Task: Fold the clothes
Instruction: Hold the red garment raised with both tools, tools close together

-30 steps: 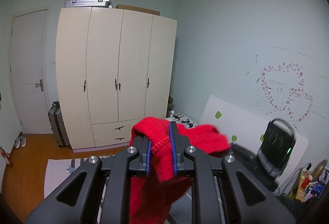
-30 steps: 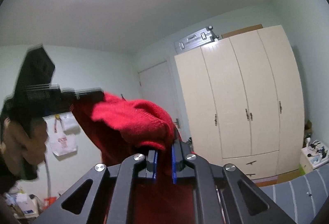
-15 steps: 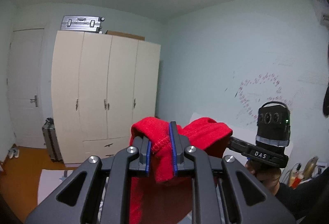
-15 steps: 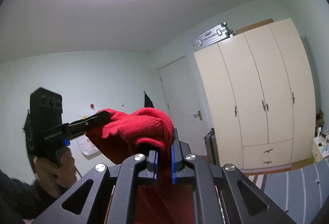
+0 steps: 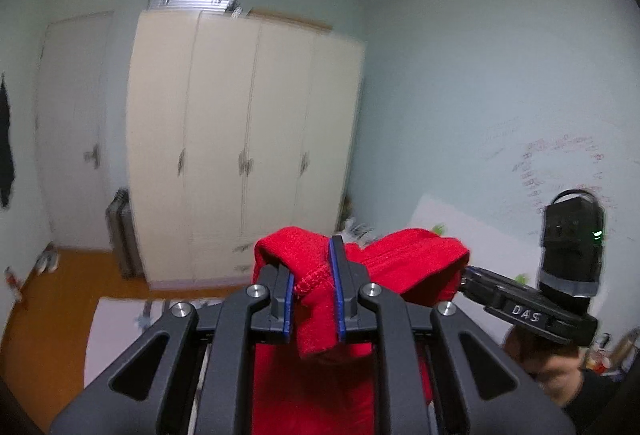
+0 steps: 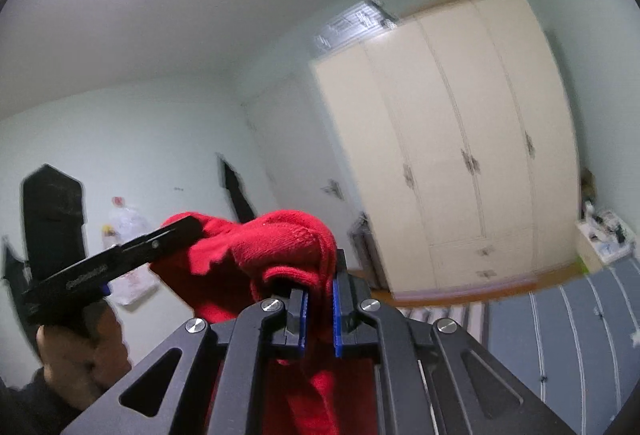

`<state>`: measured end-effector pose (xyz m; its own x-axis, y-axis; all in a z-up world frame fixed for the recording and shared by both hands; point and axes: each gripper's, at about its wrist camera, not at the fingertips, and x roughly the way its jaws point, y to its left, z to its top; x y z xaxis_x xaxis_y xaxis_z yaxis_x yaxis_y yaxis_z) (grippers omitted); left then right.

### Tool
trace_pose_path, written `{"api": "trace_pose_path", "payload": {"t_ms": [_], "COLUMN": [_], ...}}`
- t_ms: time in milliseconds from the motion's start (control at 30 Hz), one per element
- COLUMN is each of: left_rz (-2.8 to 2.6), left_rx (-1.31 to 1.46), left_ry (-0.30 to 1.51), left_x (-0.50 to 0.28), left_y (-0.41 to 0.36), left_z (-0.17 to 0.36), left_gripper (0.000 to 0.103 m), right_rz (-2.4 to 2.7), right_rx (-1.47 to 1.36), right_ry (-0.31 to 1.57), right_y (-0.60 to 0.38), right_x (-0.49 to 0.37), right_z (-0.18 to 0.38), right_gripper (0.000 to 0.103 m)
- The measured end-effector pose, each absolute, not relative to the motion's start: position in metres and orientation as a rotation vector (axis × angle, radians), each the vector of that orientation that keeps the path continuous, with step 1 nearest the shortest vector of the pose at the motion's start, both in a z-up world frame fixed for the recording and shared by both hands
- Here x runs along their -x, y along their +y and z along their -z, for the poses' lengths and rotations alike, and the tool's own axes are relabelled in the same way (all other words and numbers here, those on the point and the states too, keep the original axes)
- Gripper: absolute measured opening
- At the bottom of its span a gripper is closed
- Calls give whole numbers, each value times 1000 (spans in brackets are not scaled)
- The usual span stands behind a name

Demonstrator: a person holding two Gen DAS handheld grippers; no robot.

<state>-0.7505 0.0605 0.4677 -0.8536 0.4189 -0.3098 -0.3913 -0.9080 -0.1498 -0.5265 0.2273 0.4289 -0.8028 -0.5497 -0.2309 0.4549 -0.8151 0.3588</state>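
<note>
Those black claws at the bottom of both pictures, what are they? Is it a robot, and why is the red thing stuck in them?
No robot here. A person holds one grabbing tool in each hand, and each tool carries a camera looking out along its two fingers. One picture comes from the left tool, the other from the right tool. Both are pinched shut on a red cloth and hold it up in the air between them, ready for folding. Each camera also sees the other tool off to the side. Behind are a big cream wardrobe and a striped grey bed.
</note>
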Motion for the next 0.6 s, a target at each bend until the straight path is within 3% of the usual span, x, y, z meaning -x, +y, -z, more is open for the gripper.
{"api": "trace_pose_path", "payload": {"t_ms": [133,300,433,533,600], "left_rz": [-2735,-2804,-2807,-2776,-2741], "left_rx": [596,445,217,154,143], "left_ry": [-134,-126,-99,-43,-23], "left_x": [843,891,871,844,819], "left_y": [76,90,90,90,88], "left_z": [-425,-460,-528,-546,-536], "left_gripper": [13,13,13,13,13], "right_rz": [2609,2655,2673,2668,2660], "right_rx": [-598,-554,-377,-249,-248], "right_ry": [-450,-492,-488,-450,-397], "right_y": [210,207,213,220,219], "right_x": [622,686,703,684,658], "right_z": [-380,-398,-463,-500,-475], "right_gripper": [8,7,7,7,7]}}
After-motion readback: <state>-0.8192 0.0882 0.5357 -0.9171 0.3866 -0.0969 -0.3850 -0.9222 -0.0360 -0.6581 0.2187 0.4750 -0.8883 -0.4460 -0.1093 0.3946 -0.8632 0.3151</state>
